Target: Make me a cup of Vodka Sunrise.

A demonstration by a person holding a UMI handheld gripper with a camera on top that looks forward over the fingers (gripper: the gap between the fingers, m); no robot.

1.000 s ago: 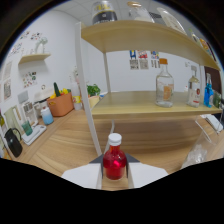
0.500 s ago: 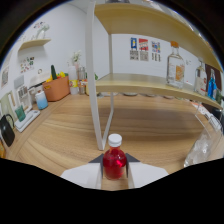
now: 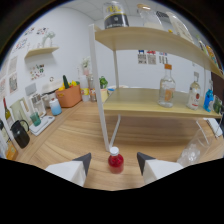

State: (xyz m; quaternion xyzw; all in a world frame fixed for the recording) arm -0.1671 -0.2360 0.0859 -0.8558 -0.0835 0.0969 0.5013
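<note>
The red bottle [image 3: 115, 162], white-capped, stands upright on the wooden surface [image 3: 65, 145], between the 2 fingers [image 3: 82, 163] of the tool [image 3: 114, 164], with a gap at each side. The tool is spread. Just beyond the bottle rises the white post of a shelf [image 3: 150, 105]. The lower shelf board carries a clear bottle [image 3: 166, 87] with an orange cap.

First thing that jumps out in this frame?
The small red bottle with a white cap, standing on the wooden table between the open gripper fingers with a gap at either side. Beyond it rises a white shelf carrying a clear bottle with an orange label.
</note>
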